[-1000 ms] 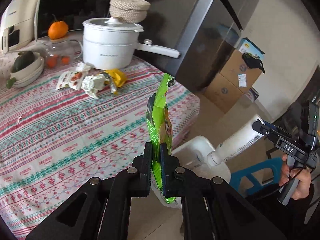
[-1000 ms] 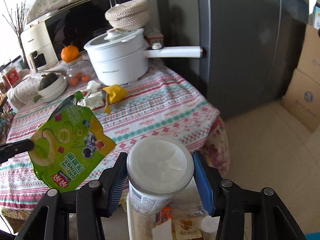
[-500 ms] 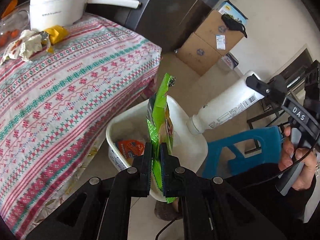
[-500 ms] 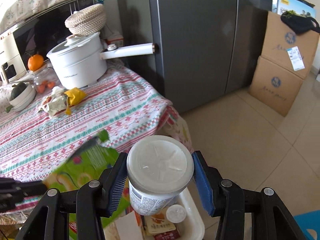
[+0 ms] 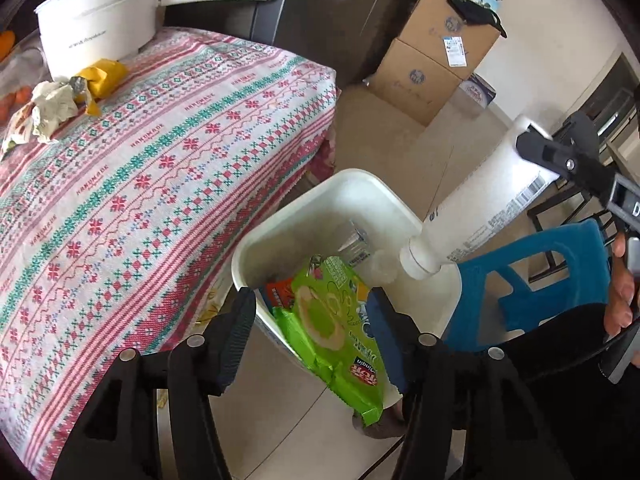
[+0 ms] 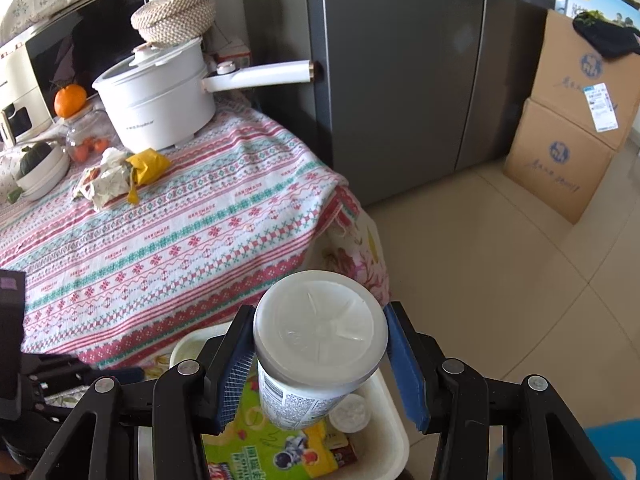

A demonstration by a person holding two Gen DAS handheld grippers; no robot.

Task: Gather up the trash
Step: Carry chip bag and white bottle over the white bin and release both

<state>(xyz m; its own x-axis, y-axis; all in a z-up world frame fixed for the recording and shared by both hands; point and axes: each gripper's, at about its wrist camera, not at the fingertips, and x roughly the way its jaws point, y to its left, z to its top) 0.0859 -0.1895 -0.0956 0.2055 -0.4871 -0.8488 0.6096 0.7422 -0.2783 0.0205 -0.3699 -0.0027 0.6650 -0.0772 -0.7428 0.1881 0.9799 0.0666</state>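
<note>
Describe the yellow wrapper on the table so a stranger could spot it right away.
Start at the patterned red and green tablecloth, then find the big white pot with the long handle. Right in front of it lies the crumpled yellow wrapper, the only yellow piece, touching pale crumpled wrappers.

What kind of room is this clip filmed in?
Probably a home kitchen or dining corner: a tall grey fridge, a white electric pot on a table with patterned cloth, and an oven behind.

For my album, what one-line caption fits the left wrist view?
Left gripper opening over a white bin, green snack bag dropping in, white bottle waiting alongside.
</note>
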